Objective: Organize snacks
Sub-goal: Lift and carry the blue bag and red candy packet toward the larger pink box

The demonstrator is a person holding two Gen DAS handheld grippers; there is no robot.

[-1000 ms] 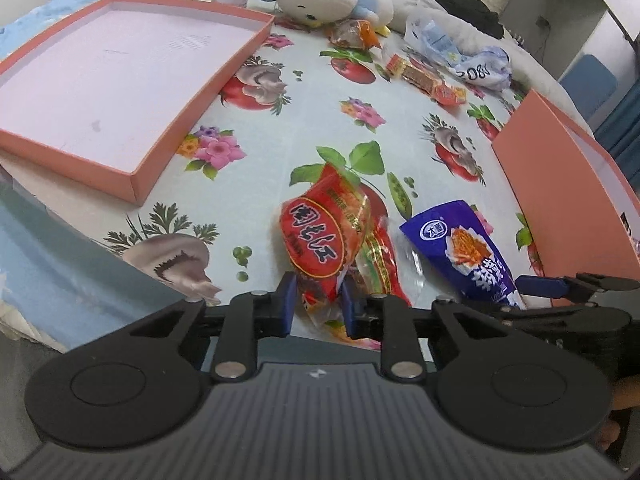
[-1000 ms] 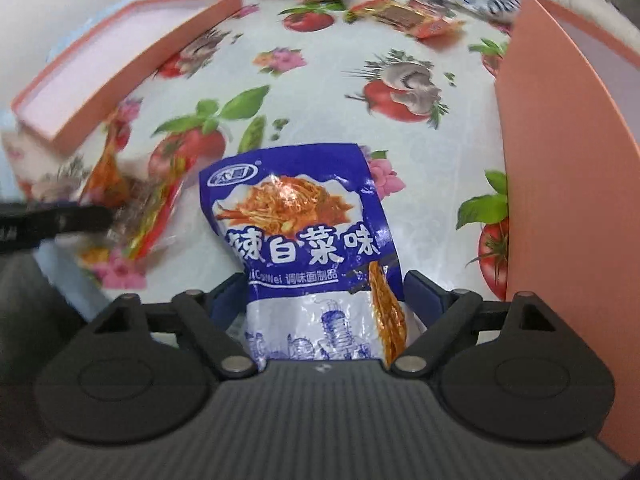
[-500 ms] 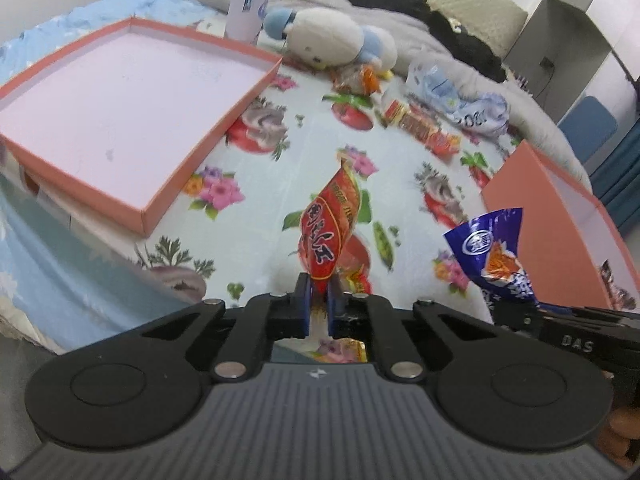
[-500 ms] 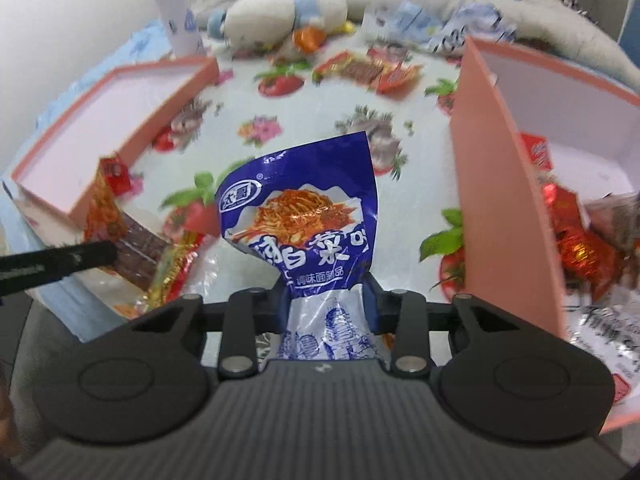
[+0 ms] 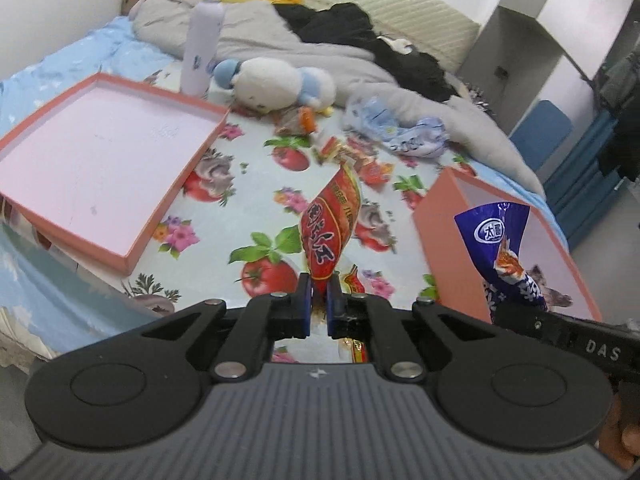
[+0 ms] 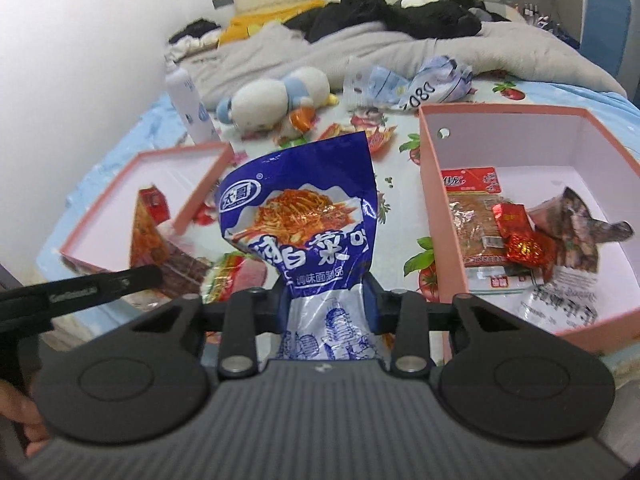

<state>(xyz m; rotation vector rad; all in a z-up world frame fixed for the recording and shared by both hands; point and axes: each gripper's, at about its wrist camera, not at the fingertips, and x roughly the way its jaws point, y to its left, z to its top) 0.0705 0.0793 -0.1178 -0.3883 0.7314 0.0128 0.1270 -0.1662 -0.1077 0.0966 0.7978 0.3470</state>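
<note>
The red packet (image 5: 330, 226) stood on edge in the air above the flowered cloth (image 5: 248, 208), its lower end pinched between the nearly closed fingers of the left gripper (image 5: 319, 300). The blue packet (image 6: 304, 220) was likewise off the cloth, its pale lower end clamped in the right gripper (image 6: 328, 300), whose fingers sat partway apart against the packet's sides. It hung between two pink boxes. The shallow tray (image 6: 200, 196) lay to the left, bare inside in the left view. The deeper box (image 6: 440, 216) to the right held several packets (image 6: 516, 232). Another red wrapper (image 6: 228, 276) lay on the cloth beneath the grippers. Farther back were more loose snacks (image 5: 360, 156), a plush toy (image 5: 272, 84), a white bottle (image 5: 202, 44), crumpled wrappers (image 5: 404, 132) and a grey blanket (image 5: 256, 36).
</note>
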